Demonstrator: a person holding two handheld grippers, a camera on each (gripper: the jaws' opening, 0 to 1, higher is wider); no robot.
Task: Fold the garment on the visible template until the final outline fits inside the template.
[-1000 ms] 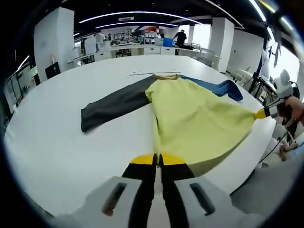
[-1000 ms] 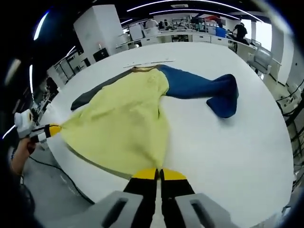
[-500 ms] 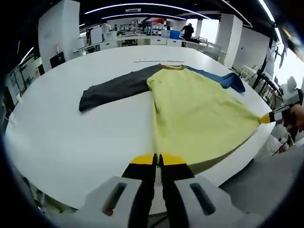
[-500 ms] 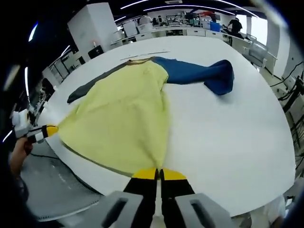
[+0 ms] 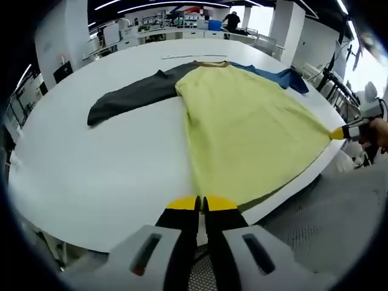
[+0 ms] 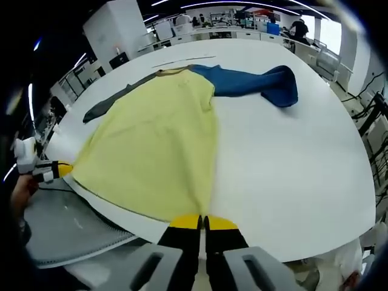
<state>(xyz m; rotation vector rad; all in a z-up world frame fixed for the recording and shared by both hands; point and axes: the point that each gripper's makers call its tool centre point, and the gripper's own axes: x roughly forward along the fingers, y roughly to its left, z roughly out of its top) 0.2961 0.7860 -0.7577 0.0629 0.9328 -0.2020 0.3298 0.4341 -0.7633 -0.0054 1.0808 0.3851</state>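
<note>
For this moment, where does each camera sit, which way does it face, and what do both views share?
Left gripper view: rides the left gripper, shut on the yellow hem, facing up the garment toward the collar; the right gripper and a hand show at right.
Right gripper view: rides the right gripper, shut on the other hem corner, facing the blue sleeve; the left gripper shows at left.
Shared: the garment, dark sleeve, white table.

A large round white table (image 5: 91, 176) stands in an open office. Beyond its far edge run white desks (image 6: 242, 33) with a blue box (image 5: 214, 25) on one, and a person in dark clothes (image 5: 231, 21) stands there. White square pillars (image 6: 115, 30) rise beyond the table's far edge, and a grey mesh surface (image 6: 66, 227) lies below its near edge.
</note>
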